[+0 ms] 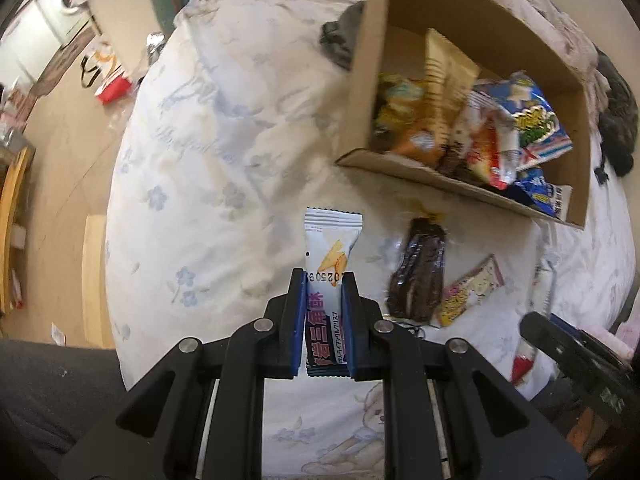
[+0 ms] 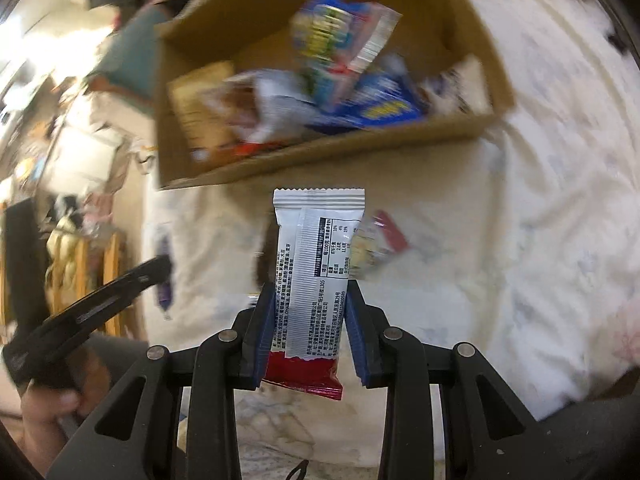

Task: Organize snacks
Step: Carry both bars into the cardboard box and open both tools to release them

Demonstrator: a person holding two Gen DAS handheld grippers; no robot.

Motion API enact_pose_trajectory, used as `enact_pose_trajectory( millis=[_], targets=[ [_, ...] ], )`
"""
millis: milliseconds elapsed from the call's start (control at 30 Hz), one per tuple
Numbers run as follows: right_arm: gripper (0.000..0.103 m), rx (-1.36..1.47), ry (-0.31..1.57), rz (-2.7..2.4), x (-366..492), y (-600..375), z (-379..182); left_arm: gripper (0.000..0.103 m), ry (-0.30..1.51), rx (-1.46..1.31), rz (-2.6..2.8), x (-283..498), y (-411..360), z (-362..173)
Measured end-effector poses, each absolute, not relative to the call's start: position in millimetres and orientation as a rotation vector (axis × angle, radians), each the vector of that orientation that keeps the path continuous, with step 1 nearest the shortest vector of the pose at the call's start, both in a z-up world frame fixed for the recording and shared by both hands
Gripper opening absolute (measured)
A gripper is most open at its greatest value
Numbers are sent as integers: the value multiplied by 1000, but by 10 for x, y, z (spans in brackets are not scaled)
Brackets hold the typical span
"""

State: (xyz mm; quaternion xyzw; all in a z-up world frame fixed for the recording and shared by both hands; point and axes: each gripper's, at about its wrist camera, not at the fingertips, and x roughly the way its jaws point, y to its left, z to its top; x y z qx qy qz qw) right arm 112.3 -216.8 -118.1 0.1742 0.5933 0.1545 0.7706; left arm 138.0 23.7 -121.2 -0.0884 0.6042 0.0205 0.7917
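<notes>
My left gripper (image 1: 323, 280) is shut on a white and black snack packet (image 1: 330, 248), held above the floral bedsheet. My right gripper (image 2: 309, 292) is shut on a silver and red snack packet (image 2: 316, 264), held in front of the cardboard box (image 2: 472, 36). The box (image 1: 368, 68) lies on the bed and holds several colourful snack bags (image 1: 532, 120). On the sheet near the box lie a dark chocolate snack (image 1: 420, 268) and a pink packet (image 1: 468, 290). The right view is motion-blurred.
The bed (image 1: 208, 152) fills most of both views. A dark cloth (image 1: 340, 40) lies behind the box. The floor with a red and white bag (image 1: 110, 80) is at the left. The other gripper's body shows at the lower right (image 1: 580, 360).
</notes>
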Motion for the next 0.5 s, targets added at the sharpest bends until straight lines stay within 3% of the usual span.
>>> enact_pose_trajectory(
  millis=[300,500],
  targets=[
    [35,407,1075,409,1103,-2119,-726,14,1053,-162,110,1204,380,-714],
    [35,515,1022,358,1202,-2381,-656,13,993,-203,172,1251,515,-592]
  ],
)
